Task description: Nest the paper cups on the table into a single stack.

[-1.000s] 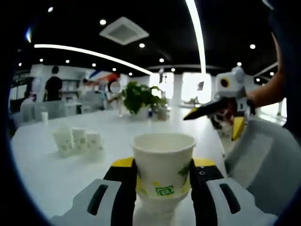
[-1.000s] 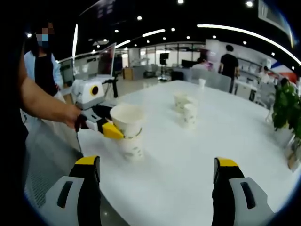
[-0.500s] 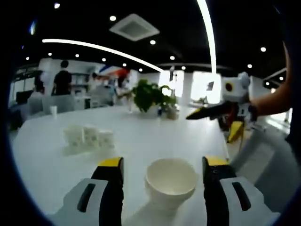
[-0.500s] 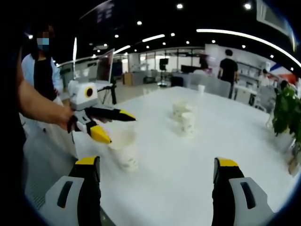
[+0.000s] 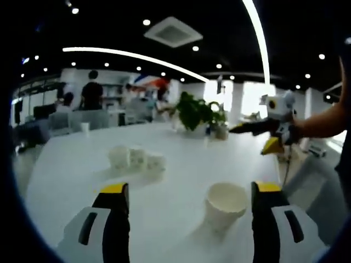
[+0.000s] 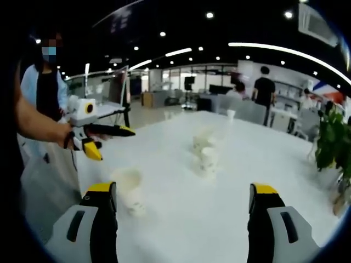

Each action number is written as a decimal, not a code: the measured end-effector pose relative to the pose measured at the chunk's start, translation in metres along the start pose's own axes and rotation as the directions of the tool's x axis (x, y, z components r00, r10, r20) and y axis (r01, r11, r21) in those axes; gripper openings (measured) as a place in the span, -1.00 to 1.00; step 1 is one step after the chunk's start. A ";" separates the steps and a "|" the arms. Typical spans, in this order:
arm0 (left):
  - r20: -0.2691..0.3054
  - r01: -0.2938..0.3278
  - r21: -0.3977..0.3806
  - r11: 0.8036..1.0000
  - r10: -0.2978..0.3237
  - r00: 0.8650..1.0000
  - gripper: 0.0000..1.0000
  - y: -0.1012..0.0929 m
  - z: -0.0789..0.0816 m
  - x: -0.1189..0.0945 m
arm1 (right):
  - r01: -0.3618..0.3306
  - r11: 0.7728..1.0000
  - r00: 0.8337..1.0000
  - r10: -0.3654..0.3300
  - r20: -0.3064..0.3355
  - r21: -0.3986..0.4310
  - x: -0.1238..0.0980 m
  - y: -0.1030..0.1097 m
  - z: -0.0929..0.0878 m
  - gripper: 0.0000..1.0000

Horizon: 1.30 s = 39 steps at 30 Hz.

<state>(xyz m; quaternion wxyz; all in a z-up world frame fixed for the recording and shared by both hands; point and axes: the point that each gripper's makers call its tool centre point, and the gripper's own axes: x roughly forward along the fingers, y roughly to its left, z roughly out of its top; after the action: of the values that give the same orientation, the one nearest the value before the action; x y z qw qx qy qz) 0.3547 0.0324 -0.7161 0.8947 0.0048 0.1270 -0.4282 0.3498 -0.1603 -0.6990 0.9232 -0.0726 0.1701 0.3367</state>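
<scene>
Left hand-held gripper (image 5: 186, 216) stood wide open, holding nothing; a paper cup (image 5: 225, 205) sat upright on the white counter (image 5: 71, 175) between its jaws, nearer the right one. My right hand-held gripper (image 6: 184, 219) gaped empty too. Three more cups (image 5: 137, 159) clustered farther off.

The left hand-held gripper (image 5: 185, 219) has two broad grey plastic jaws rising at 7 and 5 o'clock, each with a dark oval slot, a black inner face and a yellow tip. The right hand-held gripper (image 6: 181, 219) looks the same: grey shells, black inner pads, yellow caps. In the right gripper view, the person at 9 o'clock wears a dark top.
</scene>
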 end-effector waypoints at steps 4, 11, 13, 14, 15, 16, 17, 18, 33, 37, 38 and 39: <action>0.006 -0.048 0.030 0.998 0.048 0.999 0.96 0.013 -0.001 -0.013 | 0.014 0.999 0.999 -0.013 0.032 -0.031 0.005 -0.009 -0.005 0.93; -0.037 -0.088 0.035 0.995 0.089 0.995 0.97 0.025 -0.006 -0.033 | 0.030 0.999 0.999 -0.028 0.044 -0.035 0.011 -0.023 -0.010 1.00; -0.034 -0.097 0.022 0.995 0.098 0.995 0.97 0.028 -0.006 -0.037 | 0.027 0.999 0.998 -0.025 0.049 -0.037 0.013 -0.026 -0.011 1.00; -0.028 -0.100 0.019 0.995 0.100 0.995 0.97 0.029 -0.005 -0.039 | 0.028 0.999 0.998 -0.026 0.052 -0.036 0.013 -0.028 -0.012 1.00; -0.013 -0.107 0.028 0.994 0.108 0.994 0.97 0.029 -0.002 -0.042 | 0.030 0.999 0.998 -0.028 0.058 -0.039 0.013 -0.028 -0.012 1.00; -0.009 -0.114 0.034 0.993 0.114 0.993 0.97 0.031 -0.002 -0.043 | 0.032 0.998 0.997 -0.028 0.076 -0.049 0.013 -0.030 -0.011 1.00; -0.012 -0.120 0.026 0.992 0.120 0.993 0.97 0.033 -0.002 -0.045 | 0.033 0.998 0.995 -0.027 0.094 -0.059 0.013 -0.030 -0.008 1.00; -0.017 -0.124 0.013 0.992 0.125 0.992 0.97 0.035 -0.002 -0.046 | 0.039 0.997 0.993 -0.031 0.115 -0.065 0.012 -0.031 -0.006 1.00; -0.016 -0.175 0.016 0.984 0.175 0.984 0.97 0.045 -0.003 -0.053 | 0.035 0.998 0.994 -0.029 0.106 -0.054 0.027 -0.039 -0.018 1.00; -0.022 -0.185 0.040 0.982 0.186 0.982 0.97 0.046 -0.003 -0.057 | 0.035 0.999 0.993 -0.032 0.113 -0.023 0.038 -0.044 -0.020 1.00; -0.020 -0.185 0.049 0.982 0.186 0.982 0.97 0.046 -0.003 -0.058 | 0.037 0.999 0.992 -0.035 0.119 -0.018 0.040 -0.045 -0.021 1.00; -0.020 -0.186 0.067 0.980 0.187 0.982 0.97 0.045 -0.002 -0.059 | 0.039 0.999 0.991 -0.037 0.125 -0.016 0.043 -0.047 -0.022 1.00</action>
<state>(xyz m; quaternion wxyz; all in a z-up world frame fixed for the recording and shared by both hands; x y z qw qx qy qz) 0.3535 0.1066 -0.7088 0.9286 0.0511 0.1236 -0.3463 0.4046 -0.1757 -0.7338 0.9376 -0.0632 0.1077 0.3246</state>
